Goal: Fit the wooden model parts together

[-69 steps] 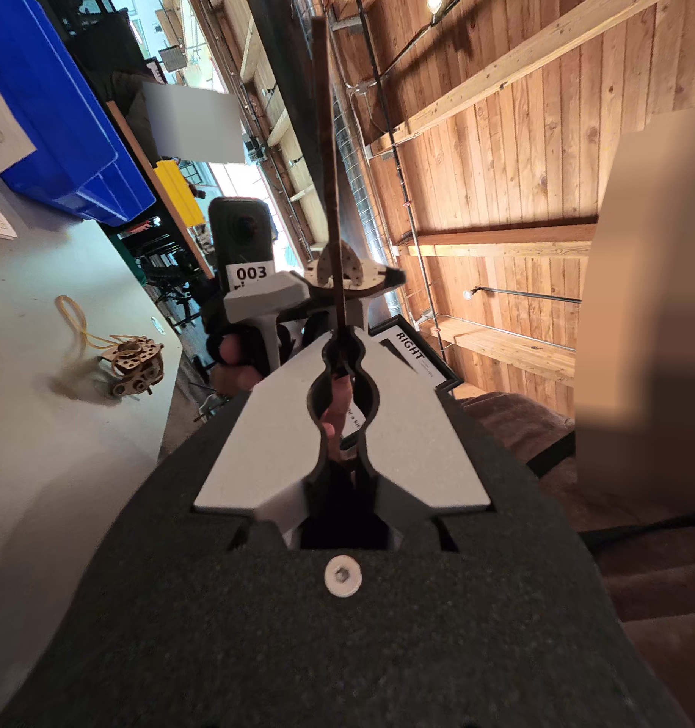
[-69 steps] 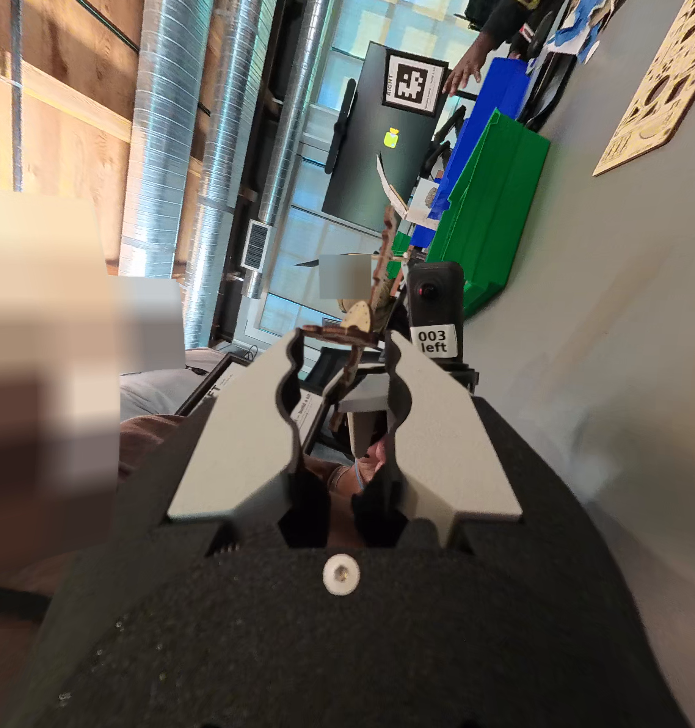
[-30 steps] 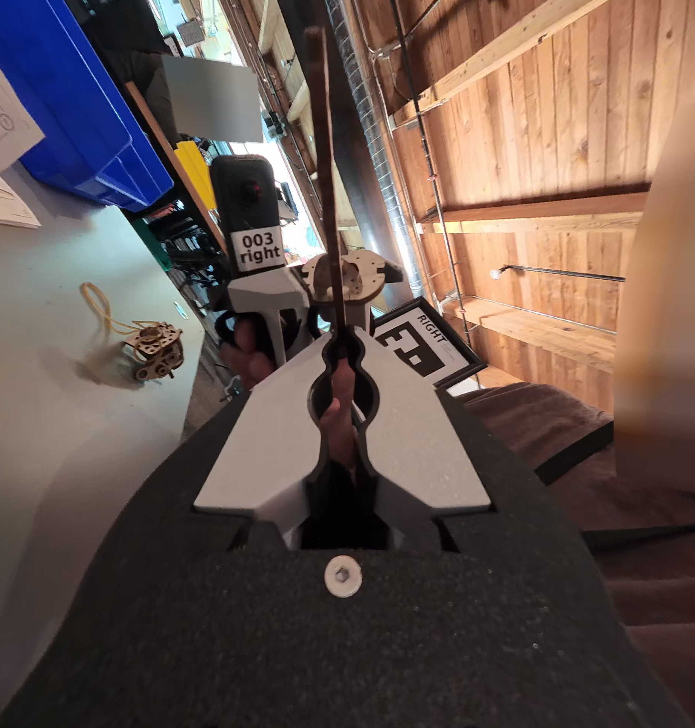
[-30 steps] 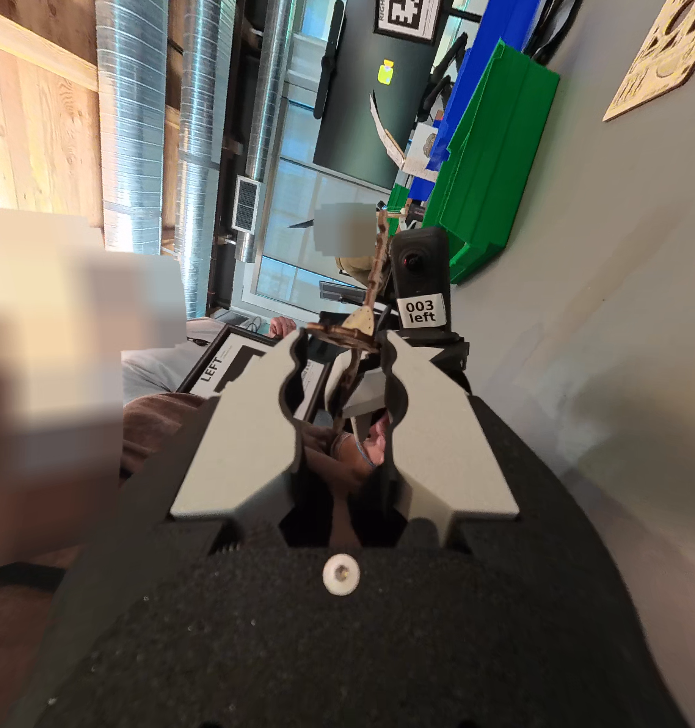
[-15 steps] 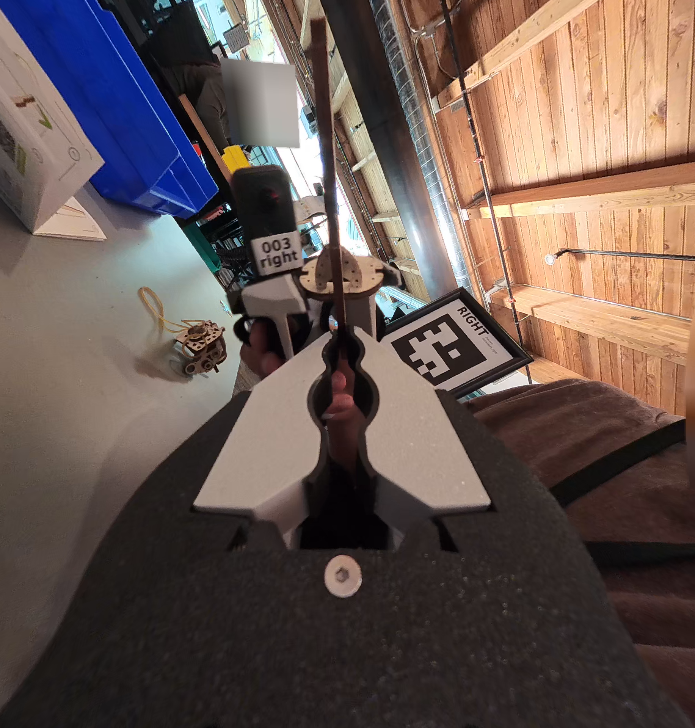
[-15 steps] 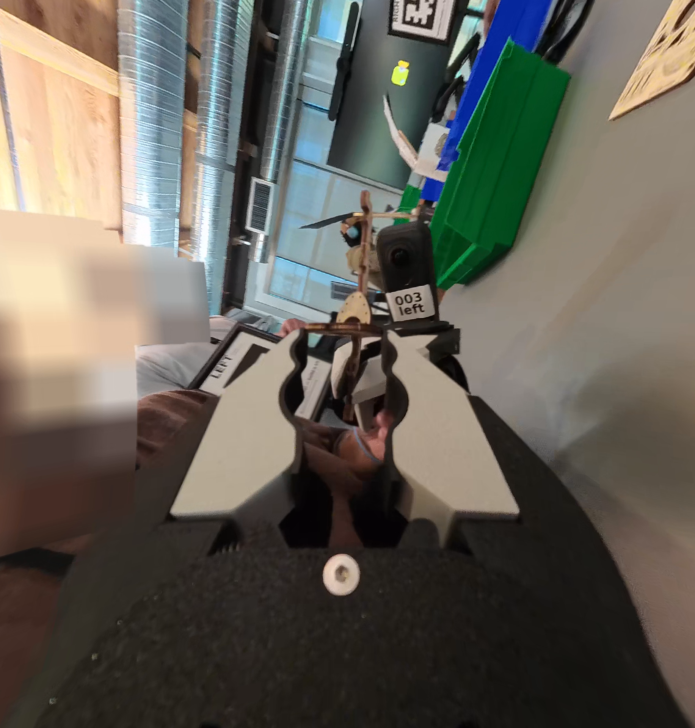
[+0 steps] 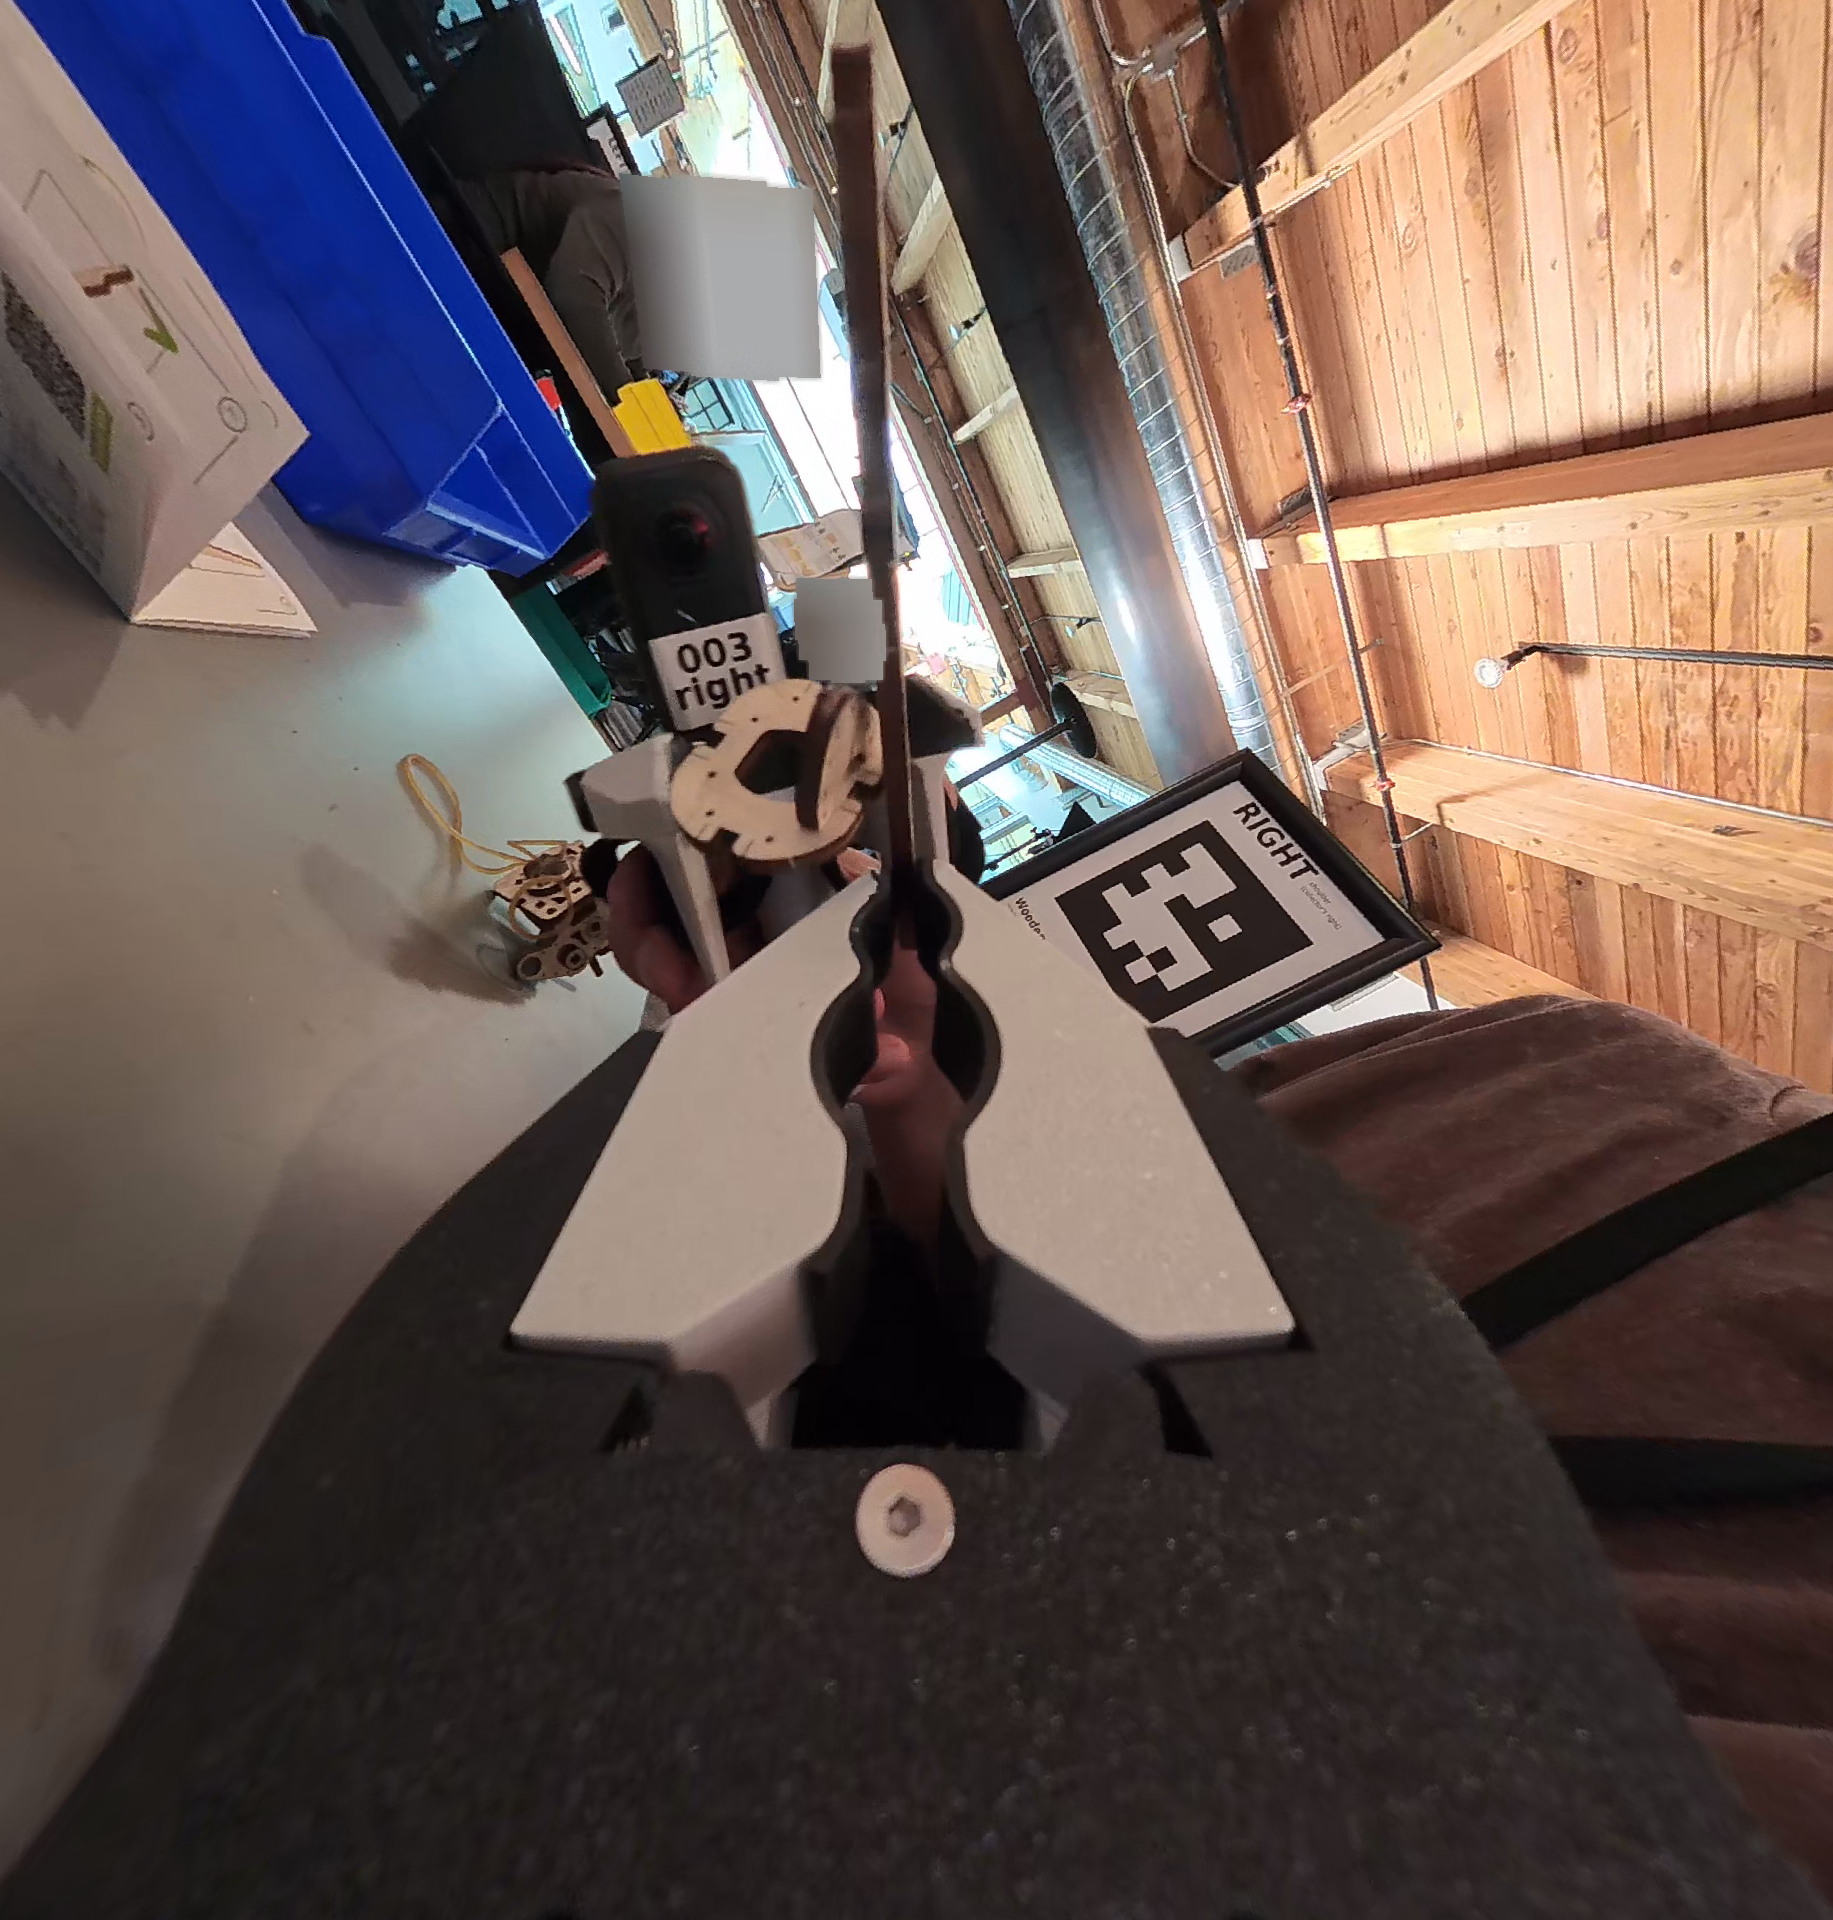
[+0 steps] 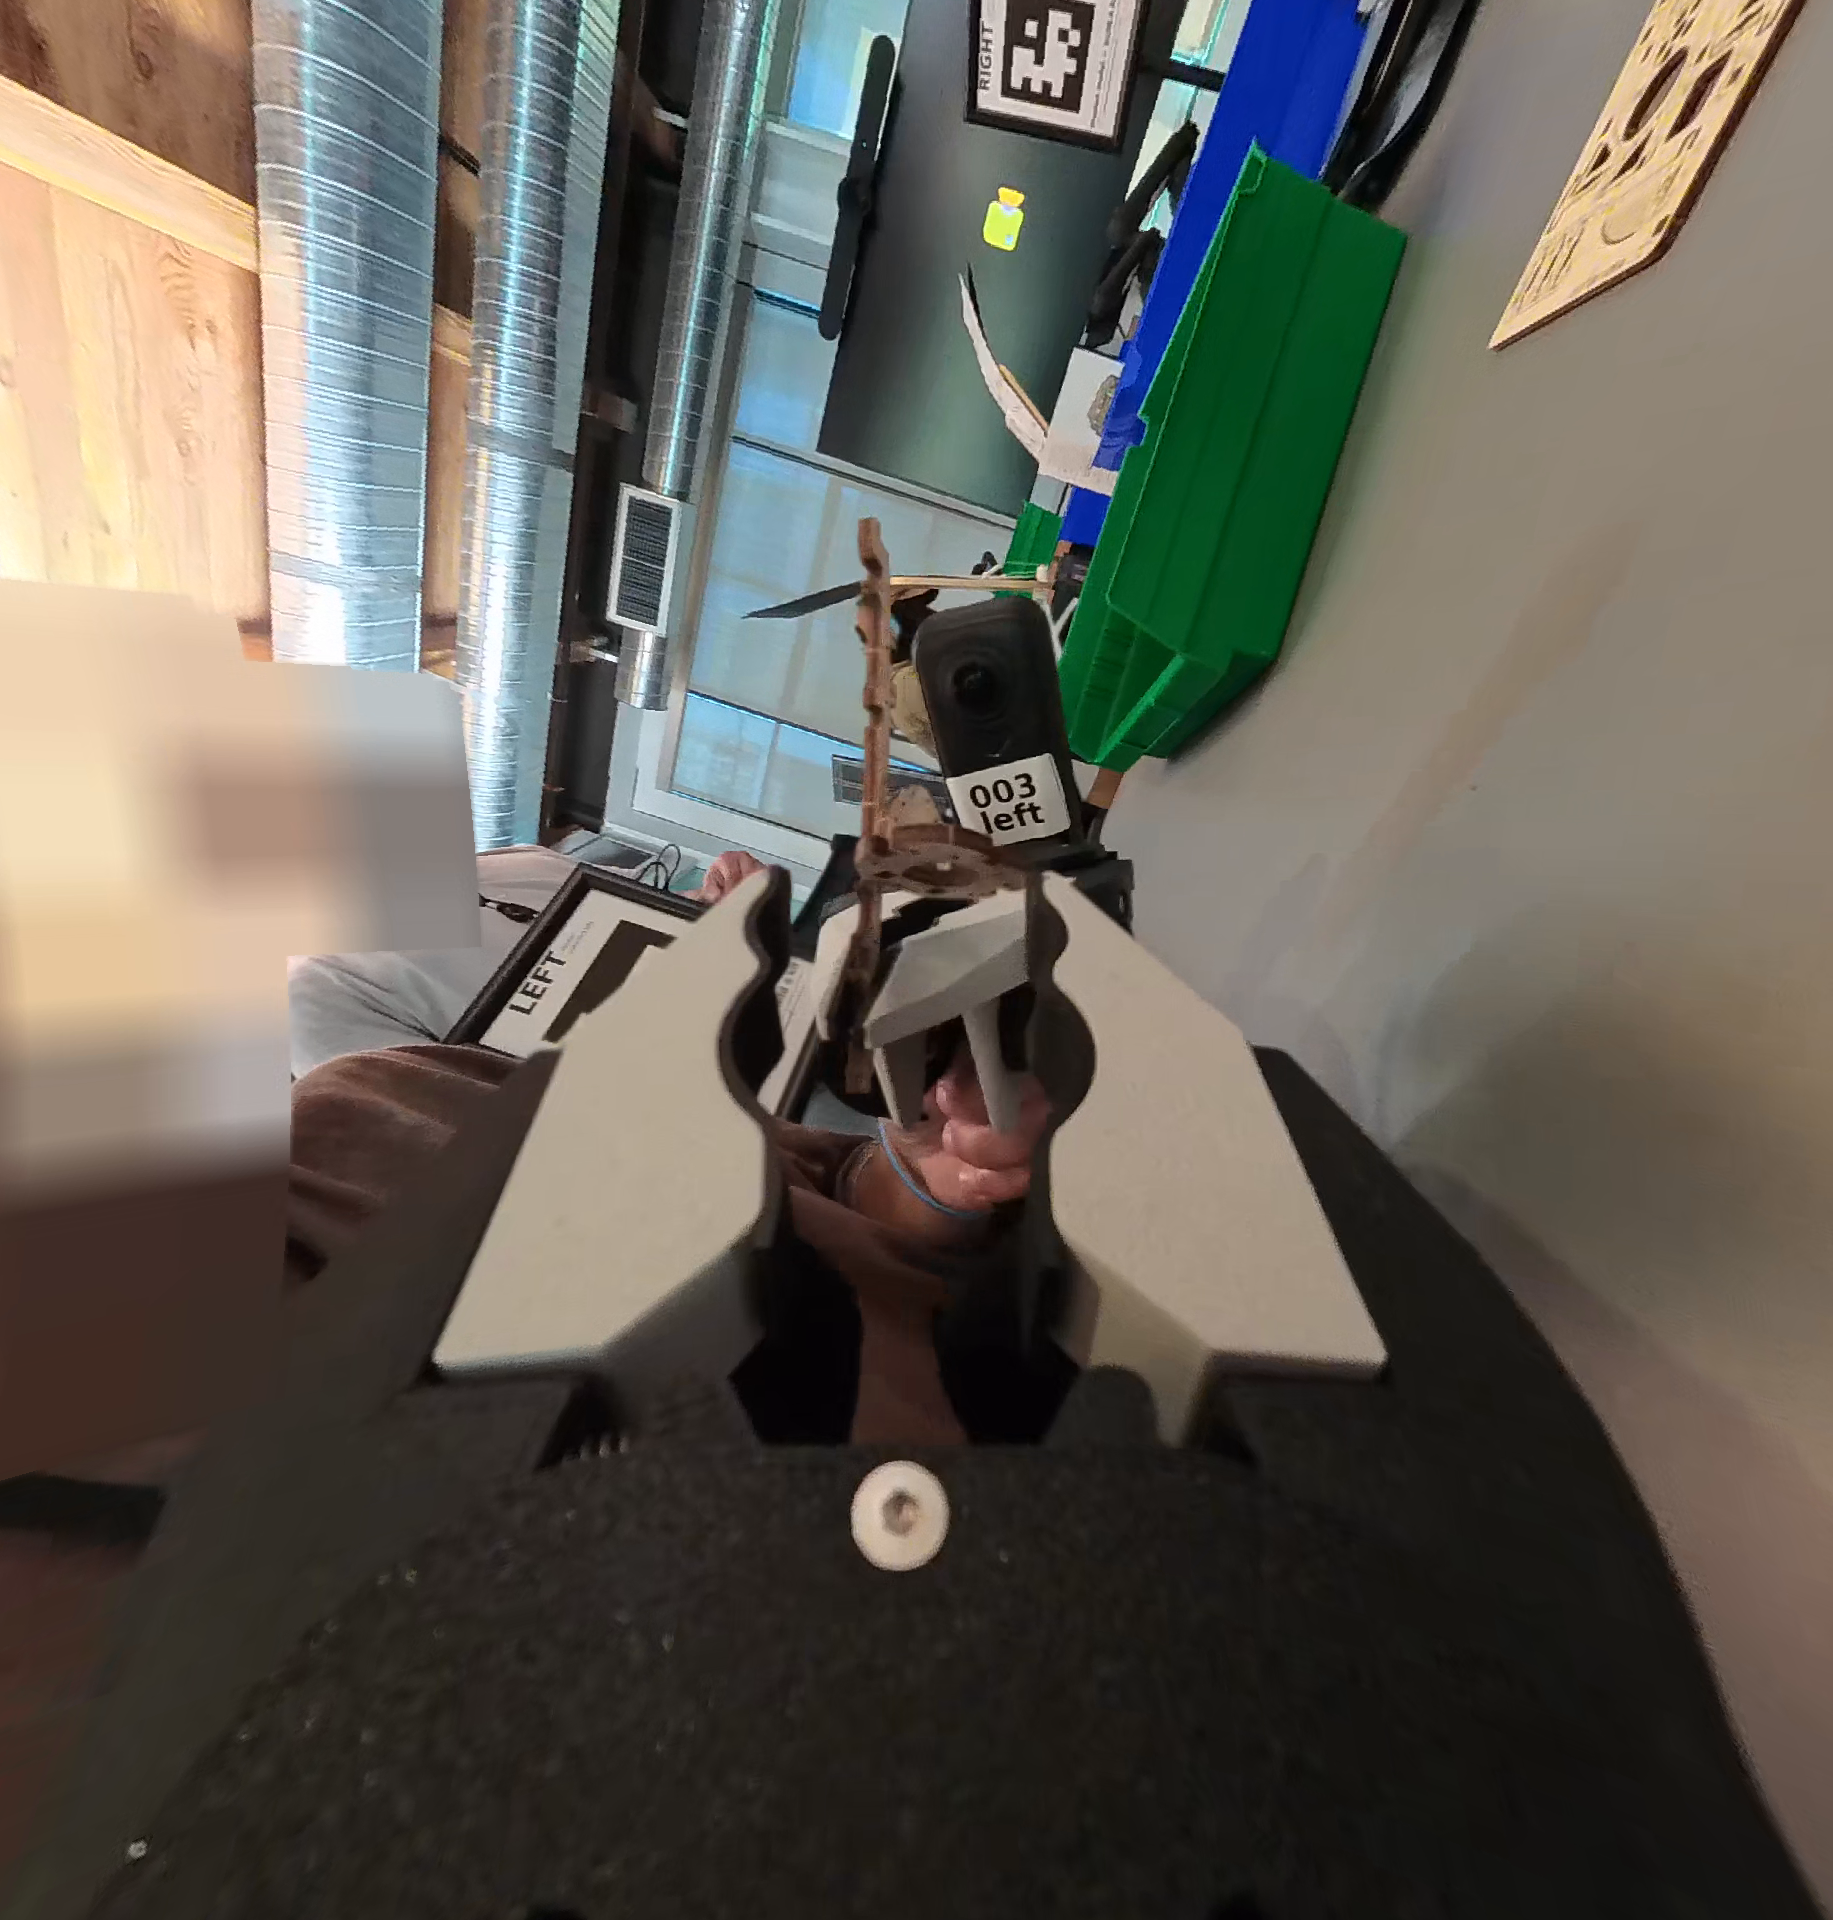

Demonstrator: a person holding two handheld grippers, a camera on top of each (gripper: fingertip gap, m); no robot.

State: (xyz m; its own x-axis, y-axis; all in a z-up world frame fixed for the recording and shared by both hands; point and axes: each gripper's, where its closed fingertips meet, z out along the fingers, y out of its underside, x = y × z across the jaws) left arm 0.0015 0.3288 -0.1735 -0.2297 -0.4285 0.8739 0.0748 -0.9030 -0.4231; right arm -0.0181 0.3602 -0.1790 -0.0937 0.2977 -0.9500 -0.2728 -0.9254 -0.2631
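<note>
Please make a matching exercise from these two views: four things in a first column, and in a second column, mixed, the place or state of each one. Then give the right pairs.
Things
1. thin dark wooden strip
2. round wooden disc
3. small wooden assembly
4. green bin

Places or states
A. lying on the grey table beside a yellow rubber band
B. clamped edge-on in the left gripper
C. held between the right gripper's fingers
D. standing at the table's far edge, next to a blue bin

Pairs: 1-B, 2-C, 3-A, 4-D
</note>
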